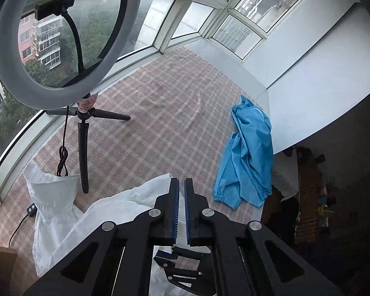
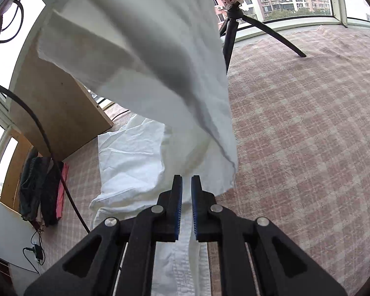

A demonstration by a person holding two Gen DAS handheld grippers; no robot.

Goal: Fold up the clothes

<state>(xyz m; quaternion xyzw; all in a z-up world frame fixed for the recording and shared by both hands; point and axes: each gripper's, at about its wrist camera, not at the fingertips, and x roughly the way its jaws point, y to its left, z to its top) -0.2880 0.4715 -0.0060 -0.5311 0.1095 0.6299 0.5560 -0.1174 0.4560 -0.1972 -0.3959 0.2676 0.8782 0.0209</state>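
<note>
The left gripper (image 1: 181, 185) is clenched on the white garment (image 1: 61, 207), lifting it off the checked cloth (image 1: 160, 113), evidently to spread it for folding. The right gripper (image 2: 186, 185) is pinched on white fabric. A blue garment (image 1: 246, 153) lies well apart, far right. The garment's full outline is cut off; which part is held cannot be told.

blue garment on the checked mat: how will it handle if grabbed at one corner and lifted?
The blue garment lies crumpled in soft folds, so it is probably floppy and will drape rather than hold shape. It looks thin, so likely light. Its slight sheen hints that it may slide easily over the checked mat.
</note>
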